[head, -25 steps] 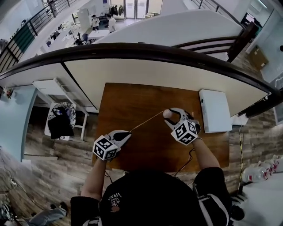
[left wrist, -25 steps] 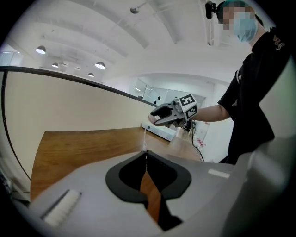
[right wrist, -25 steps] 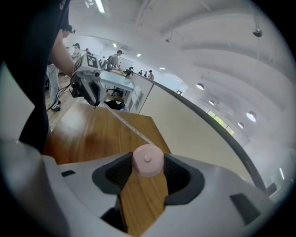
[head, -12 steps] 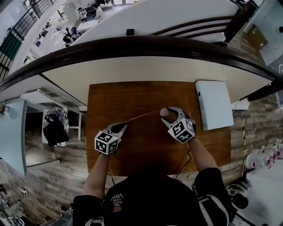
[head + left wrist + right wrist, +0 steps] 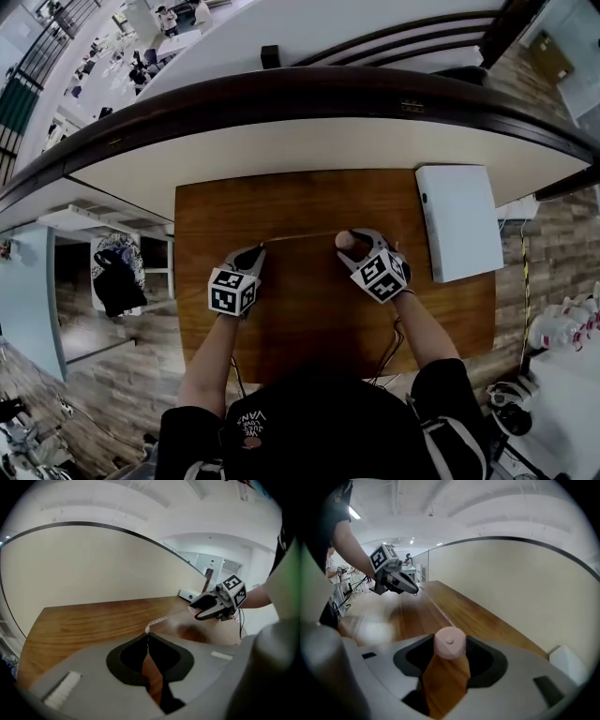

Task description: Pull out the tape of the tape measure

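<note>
A small round pink tape measure (image 5: pixel 450 642) sits clamped between the jaws of my right gripper (image 5: pixel 354 243), above the middle of the brown table (image 5: pixel 309 202). Its thin white tape (image 5: pixel 300 235) runs leftward in a taut line to my left gripper (image 5: pixel 256 252), which is shut on the tape's end (image 5: pixel 148 631). In the left gripper view the tape stretches from my closed jaw tips toward the right gripper (image 5: pixel 206 605). In the right gripper view the left gripper (image 5: pixel 412 589) hangs over the table at upper left.
A white flat box (image 5: pixel 457 220) lies at the table's right side. A cream curved wall with a dark rail (image 5: pixel 309 89) runs behind the table. Wooden floor surrounds it, with a small white table (image 5: pixel 122 272) at the left. My own head and shoulders fill the bottom.
My left gripper has moved up and away from the right one, so the tape now runs nearly level instead of slanting. The right gripper keeps hold of the case.
</note>
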Demonstrator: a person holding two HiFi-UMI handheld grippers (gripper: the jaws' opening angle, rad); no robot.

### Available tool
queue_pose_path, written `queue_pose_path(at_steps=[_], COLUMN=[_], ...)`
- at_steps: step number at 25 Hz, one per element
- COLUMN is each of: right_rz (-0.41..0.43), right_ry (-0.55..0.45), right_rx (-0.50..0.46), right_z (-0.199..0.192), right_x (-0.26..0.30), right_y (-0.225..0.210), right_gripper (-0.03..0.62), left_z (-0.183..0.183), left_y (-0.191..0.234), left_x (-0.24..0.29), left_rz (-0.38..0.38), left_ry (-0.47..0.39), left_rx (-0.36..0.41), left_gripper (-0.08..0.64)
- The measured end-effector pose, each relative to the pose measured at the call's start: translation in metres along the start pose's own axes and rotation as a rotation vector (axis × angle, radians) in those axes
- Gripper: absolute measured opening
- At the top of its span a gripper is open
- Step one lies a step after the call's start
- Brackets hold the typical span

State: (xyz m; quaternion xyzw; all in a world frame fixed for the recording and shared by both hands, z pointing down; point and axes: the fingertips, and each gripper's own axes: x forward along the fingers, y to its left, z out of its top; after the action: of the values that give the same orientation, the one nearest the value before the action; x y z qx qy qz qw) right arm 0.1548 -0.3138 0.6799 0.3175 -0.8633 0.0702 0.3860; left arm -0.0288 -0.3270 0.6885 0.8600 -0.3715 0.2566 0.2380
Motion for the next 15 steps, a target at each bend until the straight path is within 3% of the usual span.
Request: queue_pose_path(at_steps=[7, 15], right_rz=[0.004, -0.017], right_ry=[0.045, 0.063], right_rx=[0.041, 0.124], right_z=[-0.021, -0.034], right_x=[0.015, 0.022], right_y=[-0.002, -0.011], right_gripper=[0.215, 0.215], left_z=[-0.009, -0.015], left_y=[0.012, 0.016], left_x=[0.024, 0.040], left_rz=[0.054, 0.057], left_ry=[0.087, 0.145], left_rx=[0.032, 0.033], left_gripper=[0.018, 0.033])
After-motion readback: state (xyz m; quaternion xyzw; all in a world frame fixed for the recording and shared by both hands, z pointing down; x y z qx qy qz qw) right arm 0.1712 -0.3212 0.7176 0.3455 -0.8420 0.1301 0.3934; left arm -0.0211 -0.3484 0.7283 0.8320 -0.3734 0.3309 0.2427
